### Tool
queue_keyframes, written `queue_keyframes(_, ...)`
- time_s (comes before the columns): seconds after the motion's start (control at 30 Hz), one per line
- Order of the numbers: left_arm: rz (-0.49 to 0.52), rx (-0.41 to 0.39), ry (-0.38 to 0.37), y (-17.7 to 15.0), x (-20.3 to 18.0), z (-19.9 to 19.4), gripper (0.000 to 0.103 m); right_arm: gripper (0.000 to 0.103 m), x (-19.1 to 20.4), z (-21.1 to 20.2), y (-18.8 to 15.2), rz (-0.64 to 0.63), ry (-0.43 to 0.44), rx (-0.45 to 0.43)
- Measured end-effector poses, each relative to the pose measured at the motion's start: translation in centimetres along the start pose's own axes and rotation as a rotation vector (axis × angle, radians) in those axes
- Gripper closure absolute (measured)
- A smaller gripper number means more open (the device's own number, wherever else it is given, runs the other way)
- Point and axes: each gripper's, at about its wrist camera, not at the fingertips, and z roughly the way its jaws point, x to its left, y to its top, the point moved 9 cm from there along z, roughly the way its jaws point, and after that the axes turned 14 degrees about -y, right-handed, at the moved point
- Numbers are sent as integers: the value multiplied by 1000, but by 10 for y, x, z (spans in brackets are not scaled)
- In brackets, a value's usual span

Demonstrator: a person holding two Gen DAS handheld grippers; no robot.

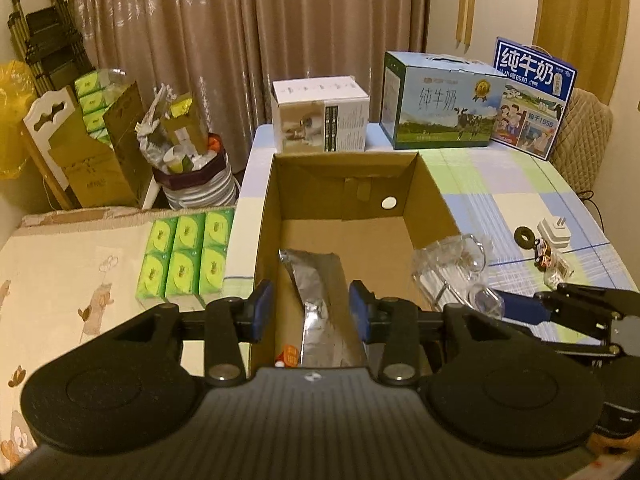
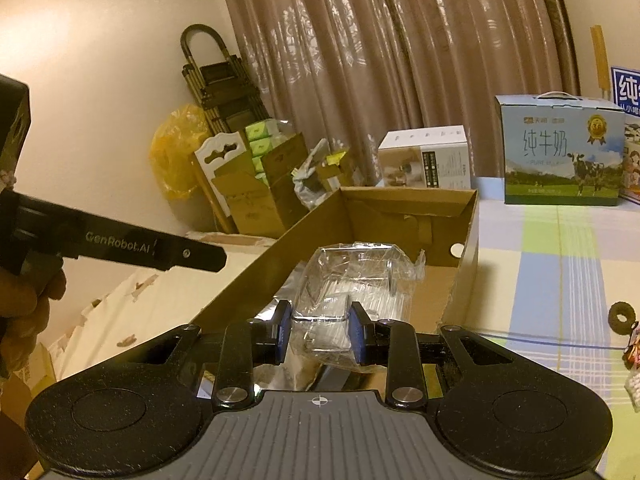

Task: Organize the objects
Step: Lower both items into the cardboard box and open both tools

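An open cardboard box (image 1: 434,204) stands on the table, with a silver foil packet (image 1: 320,296) lying on its floor. My left gripper (image 1: 310,314) is open and empty above the box's near end, over the foil packet. My right gripper (image 2: 318,334) is shut on a clear plastic-wrapped wire rack (image 2: 352,280) and holds it over the box (image 2: 466,232). The same rack (image 1: 452,268) shows at the box's right rim in the left wrist view, with the right gripper's fingers (image 1: 524,308) on it.
Green tissue packs (image 1: 184,256) lie left of the box. A white box (image 1: 320,114) and two milk cartons (image 1: 440,100) stand at the table's far edge. A white plug (image 1: 554,232), a dark ring (image 1: 524,236) and small items lie on the checked cloth at right.
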Motion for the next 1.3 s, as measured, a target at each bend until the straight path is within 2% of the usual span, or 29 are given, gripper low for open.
queue_keyframes(0.43,-7,-6,-12,-3,-1,-4,67,75,-3,4,2,21,1,-18)
queue_keyframes(0.47,-9,-8,-13,-3,-1,-4,67,68,-3,5,3,21,3,-23)
queue_keyframes(0.5,-11,-8,-13,-2,-1,-4,67,55,-4,4,3,25,-1,-34)
queue_keyframes(0.57,-13,-8,-12,-3,-1,-4,67,49,-6,2,6,36,-3,-54)
queue_keyframes(1.3,-14,-17,-25,-2,-10,-4,67,48,-18,-14,13,34,-53,-88)
